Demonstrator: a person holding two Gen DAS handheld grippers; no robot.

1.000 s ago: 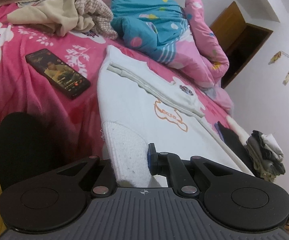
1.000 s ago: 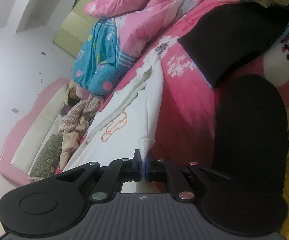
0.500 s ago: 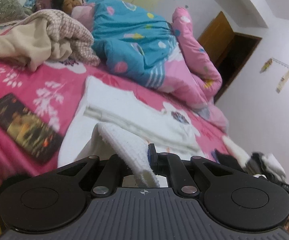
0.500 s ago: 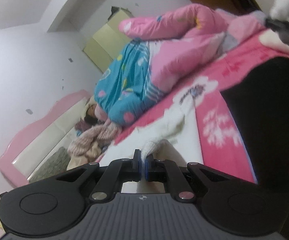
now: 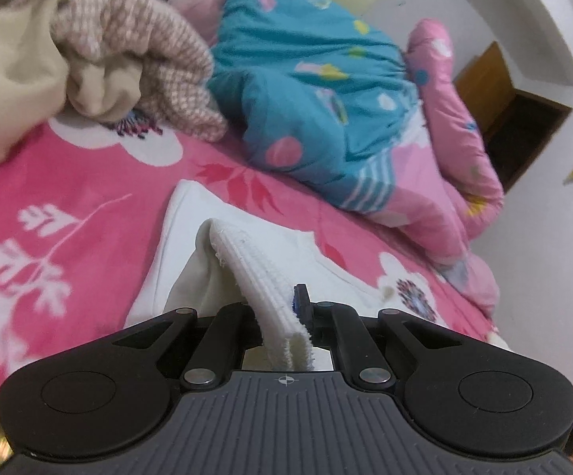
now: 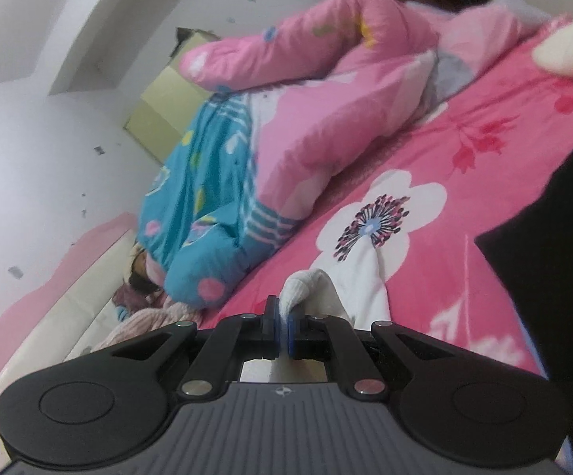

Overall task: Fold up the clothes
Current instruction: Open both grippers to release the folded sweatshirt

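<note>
Pink flowered bedspread (image 5: 68,182) carries a white knitted garment (image 5: 223,221) near its front edge; a teal-and-pink quilt (image 5: 310,91) lies beyond it, a beige checked blanket (image 5: 100,43) towards the far left corner. Left gripper (image 5: 276,304) is clamped on the garment's ribbed hem (image 5: 258,277), right gripper (image 6: 282,326) pinches another edge (image 6: 298,289). Both have lifted the hem further over the garment than a second ago; the phone has left view.

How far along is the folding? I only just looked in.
Mid-fold. Both tongs, left and right, are shut on the white garment's ribbed hem, lifted over its far part lying on the pink bedspread. Left: lay the hem down, then fold the heaped beige clothes.
</note>
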